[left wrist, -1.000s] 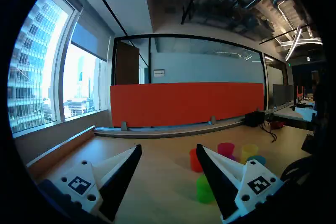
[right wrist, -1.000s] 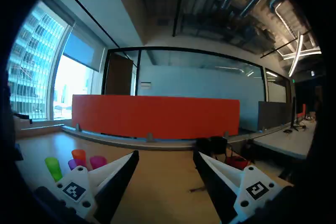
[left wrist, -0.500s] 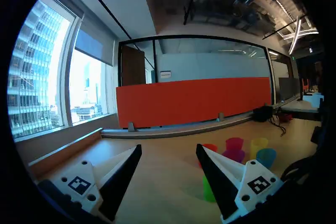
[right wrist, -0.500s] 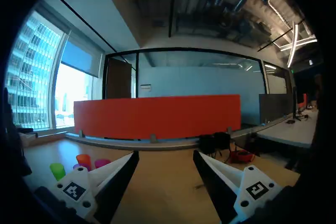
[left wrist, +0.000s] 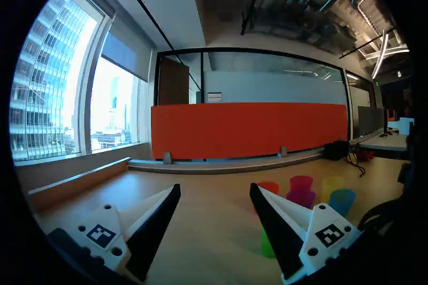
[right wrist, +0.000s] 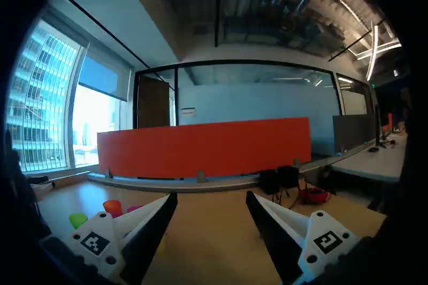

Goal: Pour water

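Several coloured plastic cups stand in a cluster on the wooden table. In the left gripper view I see an orange cup, a magenta cup, a yellow cup, a blue cup and a green cup partly hidden behind the right finger. My left gripper is open, low over the table, with the cups ahead to its right. In the right gripper view, the orange cup and green cup peek out behind the left finger. My right gripper is open and holds nothing.
An orange partition runs along the table's far edge, with large windows to the left. Black bags and cables lie at the far right of the table. More desks stand to the right.
Both grippers have sunk lower and levelled out, so the cups appear more side-on. In the right gripper view the cups slid lower behind the left finger. Both stay open.
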`<state>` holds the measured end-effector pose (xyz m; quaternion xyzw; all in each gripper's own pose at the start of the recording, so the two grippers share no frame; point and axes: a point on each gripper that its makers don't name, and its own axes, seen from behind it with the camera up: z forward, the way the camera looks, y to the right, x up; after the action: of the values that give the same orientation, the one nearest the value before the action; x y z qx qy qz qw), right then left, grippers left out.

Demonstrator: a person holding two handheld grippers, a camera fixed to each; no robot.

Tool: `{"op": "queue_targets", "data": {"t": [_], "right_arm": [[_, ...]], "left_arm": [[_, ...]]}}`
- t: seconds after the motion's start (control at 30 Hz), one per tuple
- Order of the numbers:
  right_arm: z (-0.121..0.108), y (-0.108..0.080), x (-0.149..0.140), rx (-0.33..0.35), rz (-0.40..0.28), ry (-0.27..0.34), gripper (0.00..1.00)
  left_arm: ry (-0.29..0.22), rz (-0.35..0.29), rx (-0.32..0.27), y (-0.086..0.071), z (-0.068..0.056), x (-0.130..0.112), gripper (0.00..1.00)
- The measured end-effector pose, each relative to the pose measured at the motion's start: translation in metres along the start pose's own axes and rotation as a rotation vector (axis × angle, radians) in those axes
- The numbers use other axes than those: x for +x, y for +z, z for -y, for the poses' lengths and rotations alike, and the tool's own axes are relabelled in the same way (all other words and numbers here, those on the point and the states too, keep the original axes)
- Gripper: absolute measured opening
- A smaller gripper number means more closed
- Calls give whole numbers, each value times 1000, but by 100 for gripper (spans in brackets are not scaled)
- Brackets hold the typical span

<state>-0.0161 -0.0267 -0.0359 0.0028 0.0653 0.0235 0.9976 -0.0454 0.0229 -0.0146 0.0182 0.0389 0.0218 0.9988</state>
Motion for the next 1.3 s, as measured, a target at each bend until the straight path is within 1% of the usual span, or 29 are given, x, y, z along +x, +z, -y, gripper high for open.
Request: {"op": "queue_targets", "data": {"t": [0.1,0.3,0.5,0.7,0.97,1.2,1.3], "right_arm": [[0,0,0,-3,3,-6,99],[0,-1,3,-12,4,-9,99],[0,-1,2,-16,7,-3,99],[2,-1,4,-13,5,-3,99],[4,-2,10,-10,1,-11,99],[3,-2,14,-14,0,-16,99],[3,-2,14,-15,-1,-17,99]], "left_arm": [[-7,9,2,2,2,-8,96],[-17,7,-2,5,3,-13,96],[-18,15,9,7,8,-22,96],[-40,19,-1,9,7,-28,96],[-49,35,6,12,8,-39,96],[-24,47,10,16,11,-43,96],[-23,48,10,17,10,-43,96]]}}
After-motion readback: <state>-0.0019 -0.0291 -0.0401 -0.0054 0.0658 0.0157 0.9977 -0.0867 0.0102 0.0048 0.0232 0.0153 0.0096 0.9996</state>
